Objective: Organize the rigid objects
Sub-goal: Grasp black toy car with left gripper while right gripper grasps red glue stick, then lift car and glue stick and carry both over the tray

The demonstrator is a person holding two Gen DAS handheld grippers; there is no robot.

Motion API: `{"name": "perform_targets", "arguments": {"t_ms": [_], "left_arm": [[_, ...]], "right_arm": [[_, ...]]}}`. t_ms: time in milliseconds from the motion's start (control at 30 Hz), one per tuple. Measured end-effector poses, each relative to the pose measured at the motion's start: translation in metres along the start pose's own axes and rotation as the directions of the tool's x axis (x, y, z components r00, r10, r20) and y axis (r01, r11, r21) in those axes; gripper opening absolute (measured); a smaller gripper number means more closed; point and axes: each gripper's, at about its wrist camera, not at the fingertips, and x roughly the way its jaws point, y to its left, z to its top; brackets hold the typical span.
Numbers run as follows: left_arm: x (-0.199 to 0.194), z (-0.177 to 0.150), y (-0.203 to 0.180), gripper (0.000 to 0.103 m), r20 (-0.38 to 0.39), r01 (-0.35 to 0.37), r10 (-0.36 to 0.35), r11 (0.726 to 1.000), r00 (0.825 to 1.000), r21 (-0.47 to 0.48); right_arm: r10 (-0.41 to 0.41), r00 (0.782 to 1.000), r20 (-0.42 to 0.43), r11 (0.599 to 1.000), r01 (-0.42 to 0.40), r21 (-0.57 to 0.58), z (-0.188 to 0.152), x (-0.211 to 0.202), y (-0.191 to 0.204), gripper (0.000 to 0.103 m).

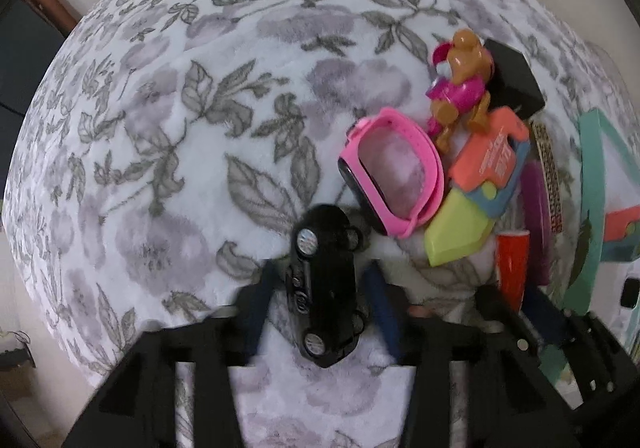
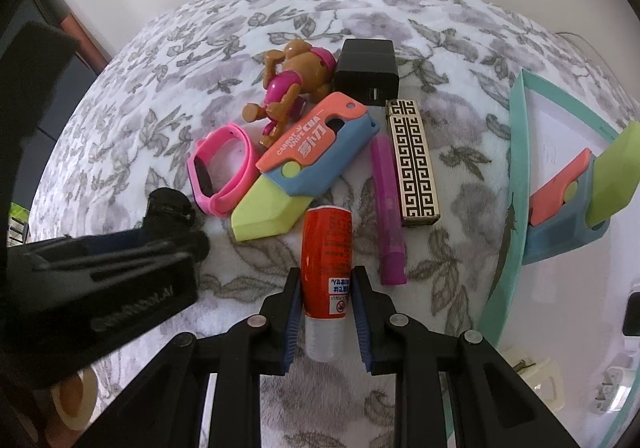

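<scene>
Left gripper (image 1: pixel 320 302) at lower centre of frame, jaws parted, black toy car (image 1: pixel 326 288) lying between them on the floral blanket (image 1: pixel 160 128). No pad contact with the car evident. Pink wristband (image 1: pixel 394 172) just beside the car, upper right.

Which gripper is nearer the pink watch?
Left. The left gripper, straddling the black toy car, sits just beside the pink watch; the right gripper grips the red tube farther off.
</scene>
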Motion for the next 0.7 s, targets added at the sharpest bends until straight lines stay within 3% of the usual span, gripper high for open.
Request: {"name": "perform_targets", "arguments": {"t_ms": [33,367,600,700], "left_arm": [[0.000,-0.001,0.000,0.030,0.000,0.008,-0.008,1.000,1.000,-0.004],[-0.020,0.006,0.011,0.030,0.039,0.001,0.000,0.999,0.999,-0.037],[-0.064,0.012,0.023,0.030,0.143,0.041,-0.029,0.995,0.989,-0.086],[-0.094,0.012,0.027,0.030,0.227,0.073,-0.048,0.992,0.973,-0.103]], "right_arm": [[0.000,1.000,0.000,1.000,0.000,0.001,0.000,0.000,0.000,0.026],[0.001,1.000,-0.015,1.000,0.000,0.010,0.000,-0.002,0.000,0.025],[0.034,0.999,-0.001,0.999,-0.034,0.031,0.000,-0.015,-0.004,0.025],[0.047,0.998,0.048,0.998,-0.048,0.037,0.004,-0.035,-0.005,0.025]]}}
